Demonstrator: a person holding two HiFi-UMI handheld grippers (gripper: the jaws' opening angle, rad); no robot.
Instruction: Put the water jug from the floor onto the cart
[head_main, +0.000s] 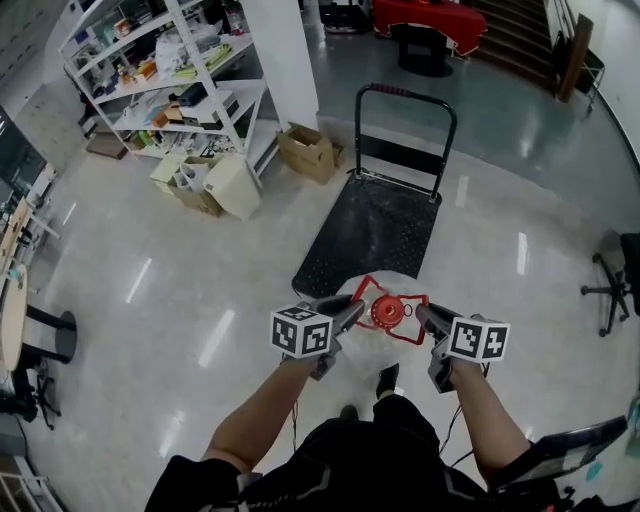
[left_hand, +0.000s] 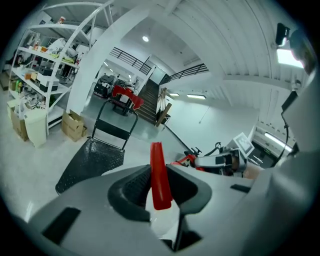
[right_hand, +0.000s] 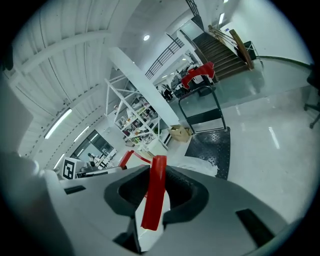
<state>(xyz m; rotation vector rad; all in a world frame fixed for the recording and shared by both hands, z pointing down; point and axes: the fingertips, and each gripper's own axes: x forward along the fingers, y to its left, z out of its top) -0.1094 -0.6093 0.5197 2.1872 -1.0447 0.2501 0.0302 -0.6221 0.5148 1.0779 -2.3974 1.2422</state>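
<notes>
The water jug (head_main: 388, 312), pale with a red cap and a red handle frame, hangs off the floor between my two grippers, just short of the near end of the black flat cart (head_main: 372, 225). My left gripper (head_main: 350, 313) is shut on the left side of the red handle (left_hand: 160, 175). My right gripper (head_main: 424, 316) is shut on the handle's right side (right_hand: 154, 192). The cart's deck (left_hand: 92, 157) is bare, and its upright push bar (head_main: 405, 100) stands at the far end. The jug's body is mostly hidden below the grippers.
White shelving (head_main: 170, 70) full of goods stands at the back left, with cardboard boxes (head_main: 308, 152) and a white bin (head_main: 235, 186) on the floor near it. An office chair (head_main: 615, 275) is at the right. Stairs and a red-covered table (head_main: 430, 25) lie beyond the cart.
</notes>
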